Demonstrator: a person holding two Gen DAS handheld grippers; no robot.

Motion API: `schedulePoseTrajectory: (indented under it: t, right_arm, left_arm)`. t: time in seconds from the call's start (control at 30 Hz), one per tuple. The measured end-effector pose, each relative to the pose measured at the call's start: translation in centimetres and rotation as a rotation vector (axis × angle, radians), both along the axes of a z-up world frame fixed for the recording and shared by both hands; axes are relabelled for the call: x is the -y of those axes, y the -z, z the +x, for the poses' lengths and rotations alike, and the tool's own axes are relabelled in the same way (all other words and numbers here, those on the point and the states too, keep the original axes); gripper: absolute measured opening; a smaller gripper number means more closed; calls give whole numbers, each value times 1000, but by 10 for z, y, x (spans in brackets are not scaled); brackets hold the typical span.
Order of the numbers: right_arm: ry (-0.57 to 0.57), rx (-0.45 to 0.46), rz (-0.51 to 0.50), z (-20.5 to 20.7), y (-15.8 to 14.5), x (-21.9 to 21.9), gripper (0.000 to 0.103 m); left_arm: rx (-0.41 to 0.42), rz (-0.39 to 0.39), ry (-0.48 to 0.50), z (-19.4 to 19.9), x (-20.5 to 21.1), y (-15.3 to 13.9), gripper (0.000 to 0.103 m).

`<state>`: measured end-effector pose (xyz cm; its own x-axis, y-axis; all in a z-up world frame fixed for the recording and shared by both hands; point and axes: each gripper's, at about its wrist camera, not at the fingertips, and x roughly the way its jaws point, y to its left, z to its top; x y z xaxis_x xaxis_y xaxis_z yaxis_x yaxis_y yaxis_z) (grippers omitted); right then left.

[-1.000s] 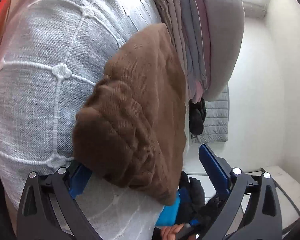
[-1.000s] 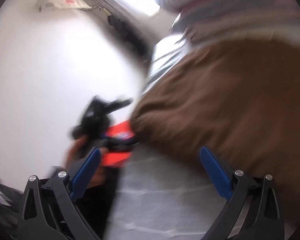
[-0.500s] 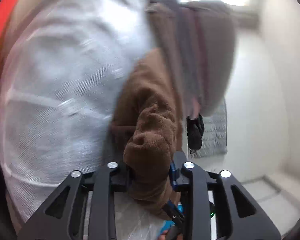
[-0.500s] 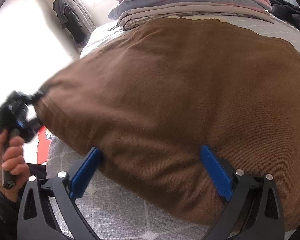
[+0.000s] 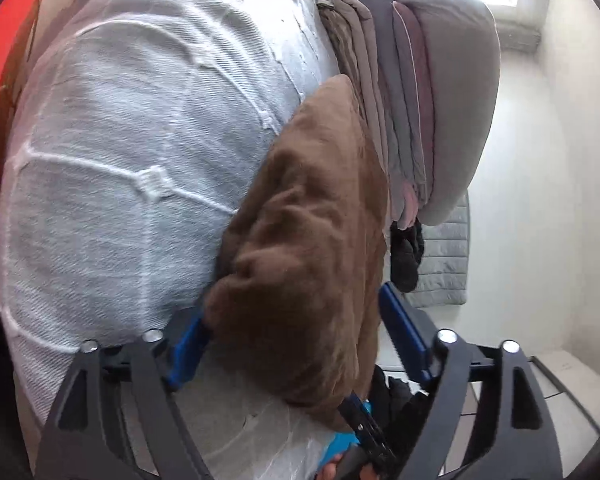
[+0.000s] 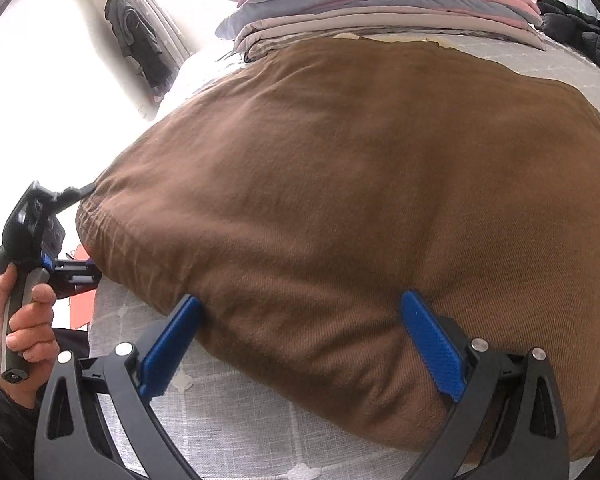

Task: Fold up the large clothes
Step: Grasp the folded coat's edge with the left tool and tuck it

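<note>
A brown garment (image 6: 360,184) lies spread on a bed with a pale grey quilted cover (image 5: 132,140). In the left wrist view its bunched near edge (image 5: 300,280) sits between the jaws of my left gripper (image 5: 296,332), which stand apart around it. In the right wrist view my right gripper (image 6: 300,328) is open, its blue pads on either side of the garment's front hem. The left gripper (image 6: 40,240) also shows there, at the garment's left corner, held in a hand.
A stack of folded grey and pink bedding (image 6: 380,4) lies at the head of the bed, just behind the garment. Dark clothes (image 6: 136,40) hang by the window. A black jacket (image 6: 572,28) lies at the bed's far right. A red object (image 5: 8,60) lies beside the bed.
My left gripper, shut on the garment's bunched edge half a second ago, has opened again around it. The right gripper has stayed open at the front hem.
</note>
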<state>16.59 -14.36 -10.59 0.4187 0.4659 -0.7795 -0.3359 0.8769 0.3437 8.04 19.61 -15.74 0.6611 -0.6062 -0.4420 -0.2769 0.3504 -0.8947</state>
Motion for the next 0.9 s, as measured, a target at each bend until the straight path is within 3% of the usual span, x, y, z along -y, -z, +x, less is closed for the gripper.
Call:
schedulePoseTrajectory:
  t: [0.1, 0.13, 0.17, 0.2, 0.23, 0.3, 0.4, 0.5, 0.67, 0.9]
  right_arm:
    - [-5, 1, -4, 0, -1, 0, 96]
    - [-11, -1, -1, 1, -3, 0, 96]
    - [-14, 3, 18, 0, -8, 3, 96]
    - [-12, 8, 55, -1, -12, 8, 96]
    - [9, 0, 159, -2, -19, 25, 96]
    - [94, -36, 357, -6, -26, 65, 96]
    - [309, -83, 678, -36, -19, 151, 96]
    - [536, -133, 855, -85, 12, 225, 96]
    - [740, -209, 958, -120, 54, 265, 96]
    - [799, -212, 1052, -114, 82, 267, 96]
  left_arm:
    - [1, 42, -12, 11, 3, -9, 82]
    - [11, 51, -27, 11, 3, -11, 67]
    - [19, 59, -29, 12, 3, -13, 41]
    - [30, 44, -29, 11, 1, -11, 35]
    - [31, 29, -31, 8, -4, -6, 32]
    - [45, 49, -23, 7, -6, -8, 30]
    - [58, 57, -7, 0, -10, -9, 29]
    - [36, 15, -5, 3, -14, -3, 29]
    - [35, -9, -4, -1, -14, 0, 29]
    - [27, -17, -4, 0, -18, 7, 30]
